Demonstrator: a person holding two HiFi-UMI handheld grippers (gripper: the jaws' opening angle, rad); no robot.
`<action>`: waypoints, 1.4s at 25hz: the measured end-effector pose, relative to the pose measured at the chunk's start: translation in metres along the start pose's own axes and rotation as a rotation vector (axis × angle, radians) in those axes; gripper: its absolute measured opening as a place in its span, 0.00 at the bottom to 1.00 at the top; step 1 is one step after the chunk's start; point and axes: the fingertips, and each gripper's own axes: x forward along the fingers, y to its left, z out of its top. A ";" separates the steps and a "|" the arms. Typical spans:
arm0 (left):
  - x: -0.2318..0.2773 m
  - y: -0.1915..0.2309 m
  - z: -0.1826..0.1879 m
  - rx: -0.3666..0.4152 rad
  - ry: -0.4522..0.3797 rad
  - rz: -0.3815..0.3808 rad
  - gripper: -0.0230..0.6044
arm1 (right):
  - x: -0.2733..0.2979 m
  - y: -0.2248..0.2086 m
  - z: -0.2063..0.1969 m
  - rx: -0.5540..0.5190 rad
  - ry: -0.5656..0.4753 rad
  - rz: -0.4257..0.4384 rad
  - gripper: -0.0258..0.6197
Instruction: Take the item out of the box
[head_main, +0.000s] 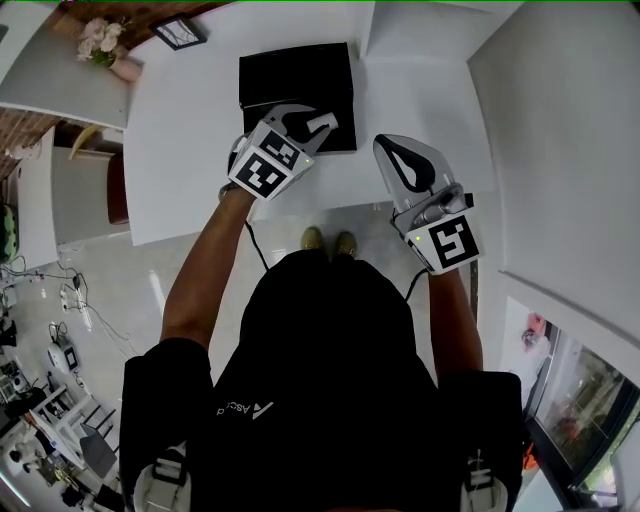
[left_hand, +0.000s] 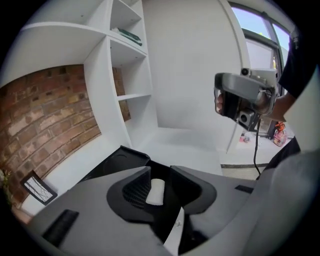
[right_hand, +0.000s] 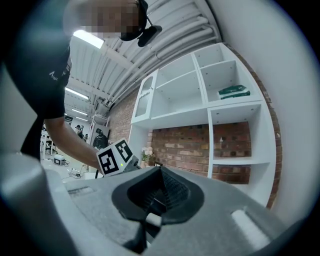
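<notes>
The box (head_main: 297, 80) looked matt black to me; I couldn't tell whether it was card or plastic. The desk (head_main: 190, 150) under it was smooth, white and matt. The left gripper (head_main: 312, 118) and right gripper (head_main: 400, 148) had shells of matt grey plastic, faintly grainy, with a ribbed black lining (left_hand: 134, 189) inside the jaws. The wall (left_hand: 45, 120) was rough red brick, the shelves (left_hand: 127, 95) smooth white. The floor (head_main: 110, 290) was glossy. The person's shirt (head_main: 330, 380) was black cloth.
</notes>
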 end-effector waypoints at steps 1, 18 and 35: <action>0.007 0.001 -0.005 0.010 0.033 -0.012 0.24 | 0.000 -0.002 -0.002 0.003 0.002 -0.007 0.04; 0.086 0.006 -0.067 0.109 0.414 -0.099 0.39 | -0.010 -0.028 -0.025 0.057 0.023 -0.102 0.04; 0.109 0.006 -0.081 0.110 0.461 -0.132 0.31 | -0.020 -0.041 -0.038 0.101 0.060 -0.151 0.04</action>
